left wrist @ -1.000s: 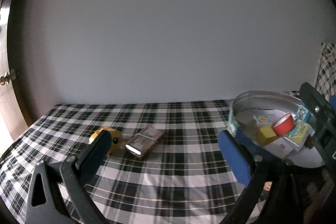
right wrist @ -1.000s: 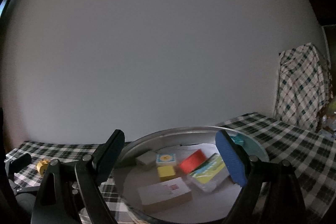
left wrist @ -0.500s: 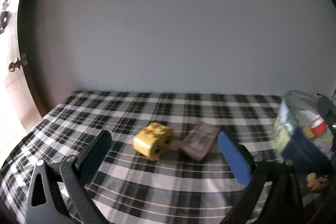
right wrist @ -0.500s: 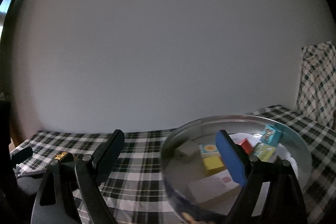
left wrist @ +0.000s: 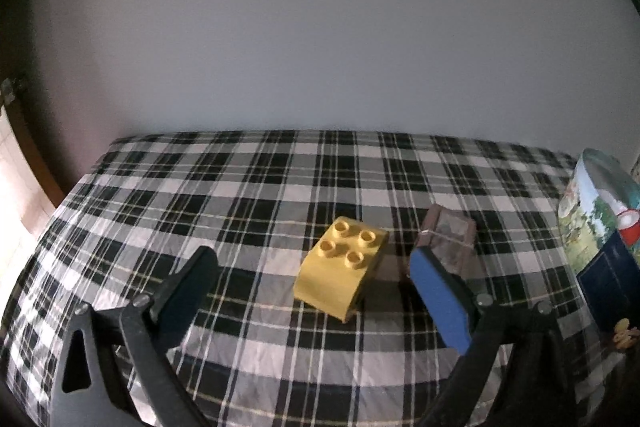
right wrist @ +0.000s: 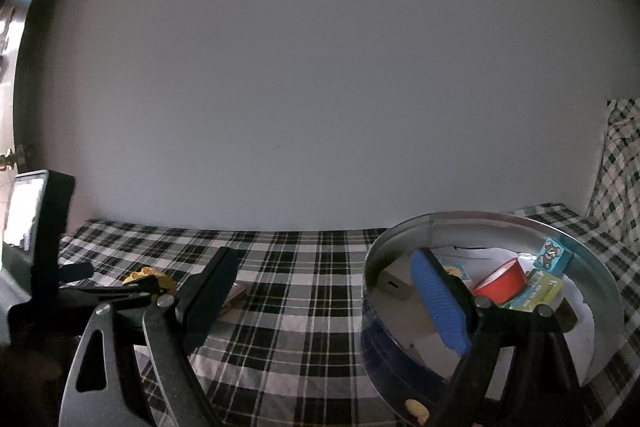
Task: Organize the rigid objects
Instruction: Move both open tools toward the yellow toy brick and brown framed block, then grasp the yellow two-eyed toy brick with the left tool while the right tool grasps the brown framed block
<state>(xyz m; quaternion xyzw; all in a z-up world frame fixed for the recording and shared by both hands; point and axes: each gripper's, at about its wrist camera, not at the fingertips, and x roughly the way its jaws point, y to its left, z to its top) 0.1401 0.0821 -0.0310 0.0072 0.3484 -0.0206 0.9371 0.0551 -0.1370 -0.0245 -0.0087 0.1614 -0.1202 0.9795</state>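
A yellow studded toy brick point(left wrist: 341, 273) lies on the checked cloth point(left wrist: 240, 195), with a small clear brownish box point(left wrist: 450, 241) just to its right. My left gripper point(left wrist: 312, 295) is open and empty, its fingers on either side of the brick and slightly nearer than it. My right gripper point(right wrist: 320, 291) is open and empty, above the cloth beside a round metal tin point(right wrist: 600, 291). The tin holds a red piece point(right wrist: 502, 277), a blue box point(right wrist: 554, 255), a green-yellow box point(right wrist: 536, 291) and other small boxes. The brick point(right wrist: 148, 277) shows at the left, behind the left gripper's frame.
The tin point(left wrist: 600, 227) stands at the right edge in the left wrist view. A plain wall rises behind the cloth's far edge. A checked fabric point(right wrist: 620, 167) hangs at the far right. A door with a knob point(right wrist: 12, 157) is at the left.
My left gripper has swung left and moved closer to the yellow brick, which now sits between its fingers. My right gripper has shifted left, so the tin has moved to the right of its view.
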